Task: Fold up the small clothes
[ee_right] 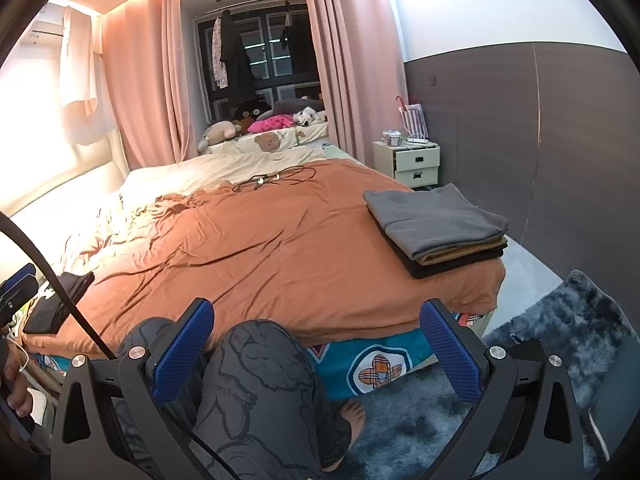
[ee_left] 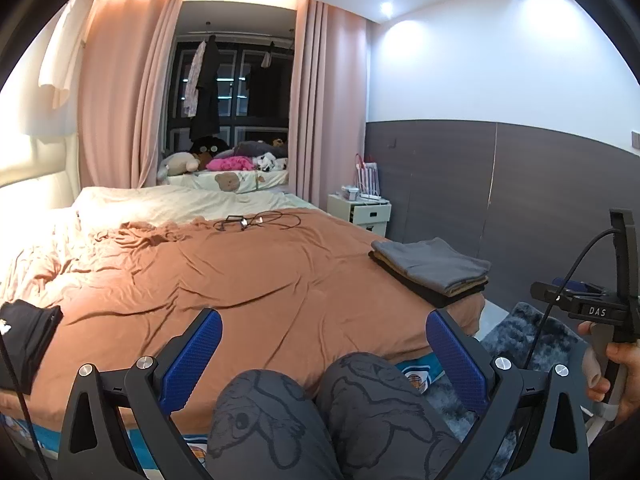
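We judge the step in hand to be fetching the next garment, since both claws are held back over the person's knees. The wide rust-orange bedspread [ee_left: 260, 280] carries everything. At its right-hand edge, near the foot corner, sits the stack of folded clothes, grey on tan on black [ee_right: 440, 224] — done work, we think. At the left edge lies the flat black garment [ee_left: 28, 340], which seems the one still to handle. To do it well we would bring it to the bare middle of the spread, lay it flat, and pinch at a hem rather than the bulk.

The left gripper [ee_left: 324, 356] has its blue-padded jaws spread wide, holding nothing; the right gripper [ee_right: 316, 352] is the same — wide apart and empty.

The left wrist view alone shows a hand [ee_left: 612, 372] gripping the other tool's handle. The right wrist view alone shows the stack from above, the shaggy blue-grey rug [ee_right: 560, 360] and a bare foot [ee_right: 354, 412] on it.
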`<state>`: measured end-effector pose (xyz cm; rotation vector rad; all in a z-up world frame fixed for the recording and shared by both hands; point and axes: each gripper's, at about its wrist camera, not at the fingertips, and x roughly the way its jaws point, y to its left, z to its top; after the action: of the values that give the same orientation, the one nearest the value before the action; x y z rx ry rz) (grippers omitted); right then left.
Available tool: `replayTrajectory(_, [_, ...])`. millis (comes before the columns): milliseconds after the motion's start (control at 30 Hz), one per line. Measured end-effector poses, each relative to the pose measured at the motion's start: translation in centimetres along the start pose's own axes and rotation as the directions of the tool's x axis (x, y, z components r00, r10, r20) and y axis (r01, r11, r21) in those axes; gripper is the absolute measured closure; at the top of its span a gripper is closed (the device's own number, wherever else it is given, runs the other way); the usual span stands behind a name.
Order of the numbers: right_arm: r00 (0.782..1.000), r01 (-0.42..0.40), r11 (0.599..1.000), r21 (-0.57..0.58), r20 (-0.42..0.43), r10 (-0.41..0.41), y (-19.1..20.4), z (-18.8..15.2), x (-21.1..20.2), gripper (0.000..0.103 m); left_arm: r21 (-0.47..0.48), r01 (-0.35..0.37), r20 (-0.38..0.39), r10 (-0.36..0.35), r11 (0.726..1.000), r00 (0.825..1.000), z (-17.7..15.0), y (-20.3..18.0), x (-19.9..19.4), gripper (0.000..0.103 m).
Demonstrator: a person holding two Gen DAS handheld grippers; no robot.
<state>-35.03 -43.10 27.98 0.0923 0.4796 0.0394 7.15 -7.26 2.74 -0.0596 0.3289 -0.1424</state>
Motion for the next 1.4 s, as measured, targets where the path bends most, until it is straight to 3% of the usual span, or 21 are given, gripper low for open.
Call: replayTrajectory(1400, [1.000, -0.011, 1.000, -0.003, -0.011, 0.011, -1.2, 0.1, 0.2, 0.000, -0.039, -0.023, 0.017, 0.024, 0.999, 1.000, -0.7, 1.1, -0.8, 0.000])
